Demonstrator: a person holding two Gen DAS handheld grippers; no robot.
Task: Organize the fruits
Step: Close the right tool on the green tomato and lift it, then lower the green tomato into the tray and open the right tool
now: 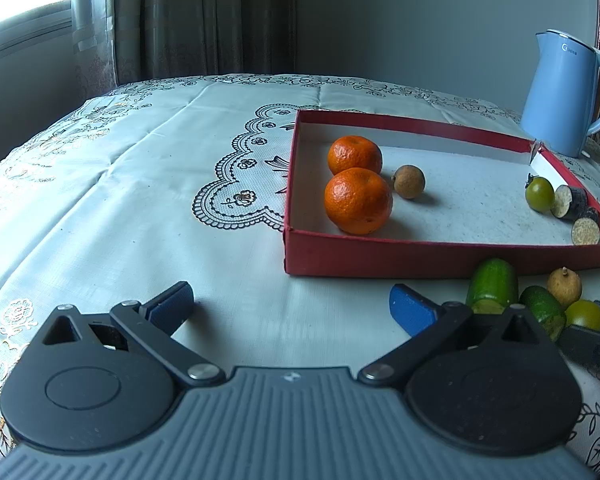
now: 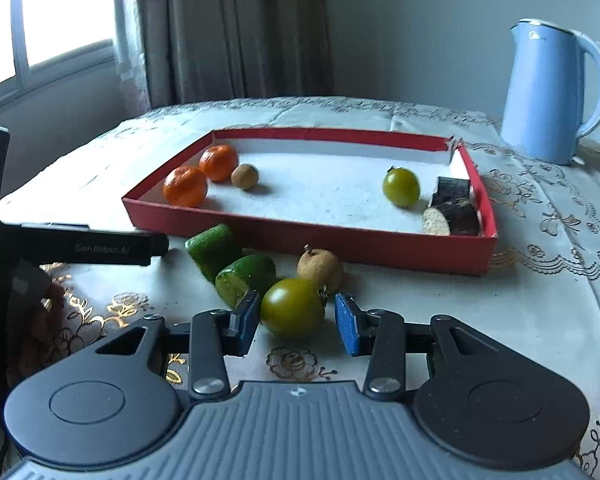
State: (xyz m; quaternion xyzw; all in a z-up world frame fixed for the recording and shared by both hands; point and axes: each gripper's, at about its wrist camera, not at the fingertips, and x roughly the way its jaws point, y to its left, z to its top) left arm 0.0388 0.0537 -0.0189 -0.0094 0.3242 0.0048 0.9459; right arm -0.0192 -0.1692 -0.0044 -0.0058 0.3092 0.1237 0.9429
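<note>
Right gripper (image 2: 296, 318) straddles the round green tomato (image 2: 293, 307) on the cloth-covered surface (image 2: 440, 296), pads not visibly pressing, just before the red cardboard tray (image 2: 308, 240). Left gripper (image 1: 292, 306) hangs wide apart, empty.

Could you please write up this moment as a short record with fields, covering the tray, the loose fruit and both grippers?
tray: red tray on the tablecloth
in tray: two oranges, a longan, a green tomato, two dark cut pieces
outside tray: two cucumber pieces, a brown longan, a loose green tomato
left gripper: open, nothing between its fingers
right gripper: fingers either side of the loose green tomato, a gap on its right
background: blue kettle
</note>
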